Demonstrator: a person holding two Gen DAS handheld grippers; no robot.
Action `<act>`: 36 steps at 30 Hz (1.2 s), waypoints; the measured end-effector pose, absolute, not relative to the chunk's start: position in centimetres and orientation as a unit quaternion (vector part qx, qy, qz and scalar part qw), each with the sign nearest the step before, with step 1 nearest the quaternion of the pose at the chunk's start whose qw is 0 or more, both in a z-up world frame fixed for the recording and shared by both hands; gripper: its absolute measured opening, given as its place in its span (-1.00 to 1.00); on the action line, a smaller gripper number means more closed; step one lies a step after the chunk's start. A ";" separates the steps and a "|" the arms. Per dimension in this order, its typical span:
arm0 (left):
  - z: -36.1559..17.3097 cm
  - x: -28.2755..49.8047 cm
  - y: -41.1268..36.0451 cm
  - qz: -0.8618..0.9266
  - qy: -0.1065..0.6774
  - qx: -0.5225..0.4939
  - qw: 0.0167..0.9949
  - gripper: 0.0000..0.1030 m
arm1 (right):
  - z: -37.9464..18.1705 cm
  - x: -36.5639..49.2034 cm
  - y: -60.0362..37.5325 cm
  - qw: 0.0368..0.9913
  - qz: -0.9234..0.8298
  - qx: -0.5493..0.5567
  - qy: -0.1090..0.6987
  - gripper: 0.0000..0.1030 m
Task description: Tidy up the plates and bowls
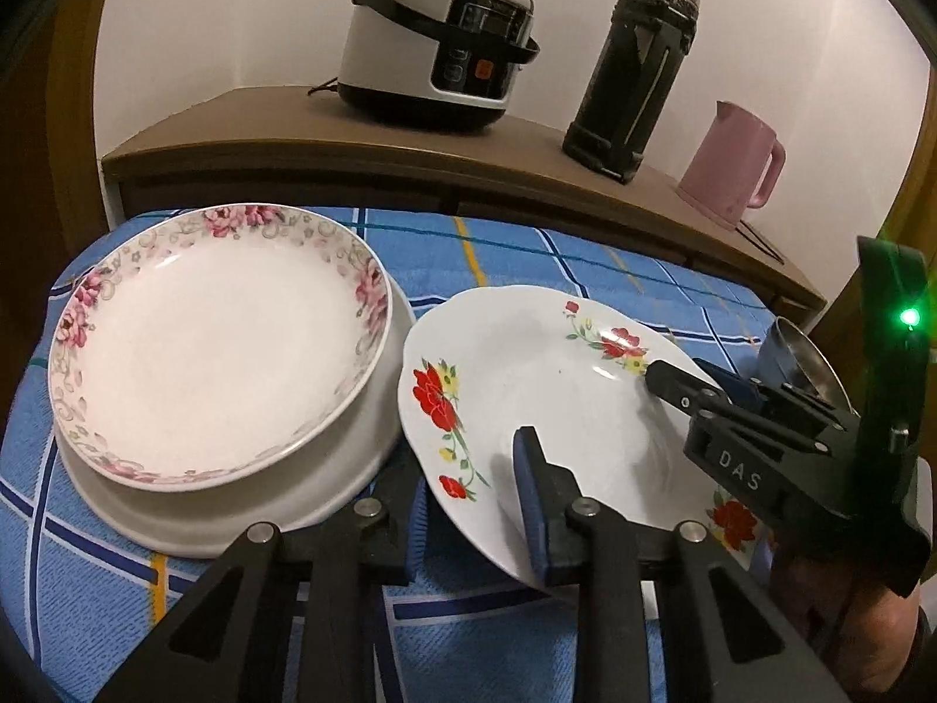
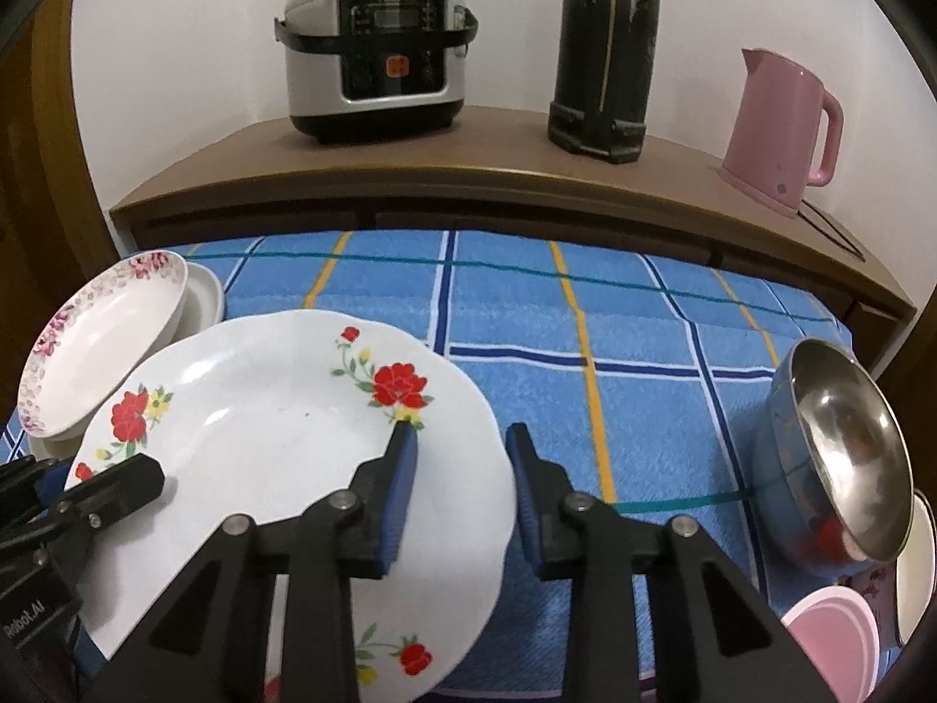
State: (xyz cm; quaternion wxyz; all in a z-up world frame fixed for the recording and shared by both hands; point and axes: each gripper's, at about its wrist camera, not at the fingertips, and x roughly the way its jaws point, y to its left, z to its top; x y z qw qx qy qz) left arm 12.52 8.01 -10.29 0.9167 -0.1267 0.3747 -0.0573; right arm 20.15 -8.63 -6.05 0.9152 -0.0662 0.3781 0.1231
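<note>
A white plate with red flowers (image 1: 527, 363) (image 2: 275, 410) lies tilted over the blue checked cloth. My left gripper (image 1: 465, 448) grips its left rim, one pad on the inner face and the other under the edge. The right gripper (image 2: 460, 430) clamps the opposite rim the same way, and it also shows in the left wrist view (image 1: 697, 378). The left gripper (image 2: 88, 480) appears at the left edge of the right wrist view. To the left, a pink-flowered plate (image 1: 216, 351) (image 2: 99, 340) rests on a plain white plate (image 1: 351, 468). A steel bowl with a blue outside (image 2: 843, 445) stands to the right.
A pink bowl (image 2: 831, 632) and a white dish edge (image 2: 919, 574) sit at the near right. Behind the table a wooden cabinet (image 2: 468, 176) carries a rice cooker (image 2: 375, 53), a black flask (image 2: 603, 53) and a pink kettle (image 2: 779, 129).
</note>
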 end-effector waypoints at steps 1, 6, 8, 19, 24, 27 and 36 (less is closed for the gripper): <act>-10.3 12.5 8.1 -0.057 0.374 -0.128 0.917 -0.43 | -6.0 20.1 -8.6 0.916 0.124 -0.065 0.376 -0.42; -10.0 12.1 8.1 -0.064 0.358 -0.131 0.922 -0.43 | -5.6 19.7 -8.8 0.923 0.126 -0.059 0.360 -0.43; -9.8 12.0 8.2 -0.064 0.352 -0.133 0.924 -0.43 | -5.4 19.4 -8.9 0.926 0.129 -0.057 0.351 -0.45; -9.2 11.1 8.7 -0.059 0.314 -0.147 0.936 -0.43 | -4.4 18.1 -8.2 0.936 0.142 -0.069 0.313 -0.47; -9.1 10.7 8.9 -0.054 0.301 -0.151 0.940 -0.43 | -4.2 17.6 -8.0 0.939 0.150 -0.072 0.300 -0.48; -9.0 10.6 9.0 -0.049 0.295 -0.154 0.942 -0.43 | -4.1 17.3 -8.1 0.940 0.158 -0.068 0.294 -0.50; -8.6 10.0 8.9 -0.033 0.278 -0.149 0.948 -0.43 | -3.8 16.9 -8.1 0.943 0.171 -0.059 0.279 -0.52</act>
